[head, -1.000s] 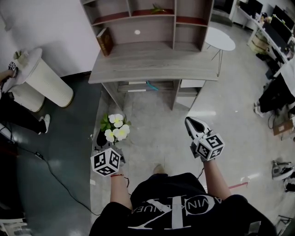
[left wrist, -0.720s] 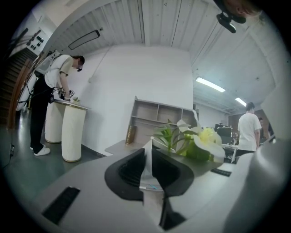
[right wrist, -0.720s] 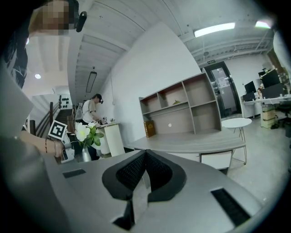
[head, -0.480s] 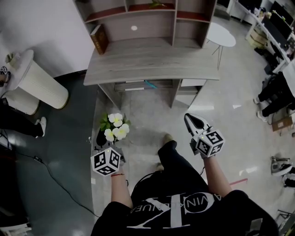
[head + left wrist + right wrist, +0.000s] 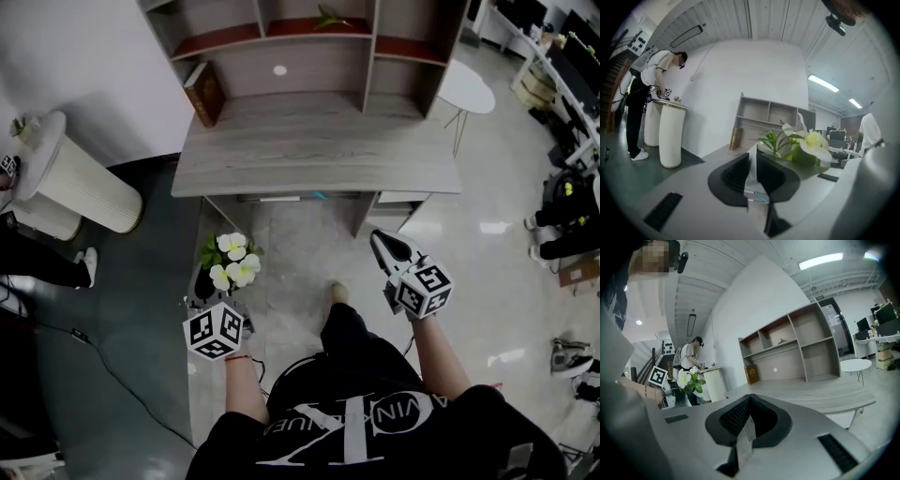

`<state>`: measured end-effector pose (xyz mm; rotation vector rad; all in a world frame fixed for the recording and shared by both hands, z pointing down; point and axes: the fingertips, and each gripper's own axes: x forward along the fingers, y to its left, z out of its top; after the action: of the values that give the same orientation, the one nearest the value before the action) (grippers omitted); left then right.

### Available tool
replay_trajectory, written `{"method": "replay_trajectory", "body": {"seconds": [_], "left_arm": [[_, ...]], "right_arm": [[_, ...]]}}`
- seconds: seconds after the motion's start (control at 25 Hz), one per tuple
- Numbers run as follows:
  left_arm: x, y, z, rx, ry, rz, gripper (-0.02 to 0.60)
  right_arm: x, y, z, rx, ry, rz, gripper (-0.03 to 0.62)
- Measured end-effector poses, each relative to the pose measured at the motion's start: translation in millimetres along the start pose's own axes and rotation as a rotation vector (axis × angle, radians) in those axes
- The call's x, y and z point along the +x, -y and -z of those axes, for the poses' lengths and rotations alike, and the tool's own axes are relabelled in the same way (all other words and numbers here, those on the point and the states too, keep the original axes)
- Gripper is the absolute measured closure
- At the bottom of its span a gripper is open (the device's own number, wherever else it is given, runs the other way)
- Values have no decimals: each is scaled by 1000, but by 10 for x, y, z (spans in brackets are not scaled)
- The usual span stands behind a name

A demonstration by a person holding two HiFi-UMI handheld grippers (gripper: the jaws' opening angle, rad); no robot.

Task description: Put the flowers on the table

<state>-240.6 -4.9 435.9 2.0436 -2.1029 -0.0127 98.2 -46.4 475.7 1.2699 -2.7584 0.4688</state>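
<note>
Pads [image 5: 733, 174] of the left gripper [image 5: 752, 161] are seen clamped on a thin pale edge at the foot of the flowers [image 5: 810, 143]. A narrow slit is left between the pads by that edge. Blossoms and leaves are seen just beyond the pads, up and to their right. In the head view the flowers are noted in a dark pot [image 5: 203, 282], just ahead of the gripper's marker cube. They are not on the table [image 5: 319, 150]: they are held short of its front edge, opposite its left end, above the floor [image 5: 300, 272].

Pads [image 5: 736, 417] of the right gripper [image 5: 749, 401] are seen pressed together at the tips, and nothing is gripped between them. This gripper is held short of the table's front edge, opposite its right end, and is pointed toward the table.

A shelf unit [image 5: 309, 42] is set along the back of the table. A brown book [image 5: 206, 92] is leant at the back left corner of the tabletop. A white fluted pedestal [image 5: 89, 183] is noted left of the table, apart from it, with a person [image 5: 649, 89] bent over it. A round white side table [image 5: 466, 86] is noted beside the table's right end.
</note>
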Motion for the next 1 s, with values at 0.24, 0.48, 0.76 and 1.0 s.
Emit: {"method": "replay_trajectory", "body": {"seconds": [0.24,0.48,0.76,1.0], "left_arm": [[541,39,-139,17,-12,-15,532],[1108,207,-240,31,-29,-2,532],[1706,318,-236,30,-36,1,532],[2068,377,-248,20,-32,0,532]], "right_arm": [[424,369,-136,25,-3,-10,583],[788,725,-259,16,-25,-26,583],[1200,1157,-379,19,-33,-33,583],[1532,1402,-553,13,-19,-55,583]]}}
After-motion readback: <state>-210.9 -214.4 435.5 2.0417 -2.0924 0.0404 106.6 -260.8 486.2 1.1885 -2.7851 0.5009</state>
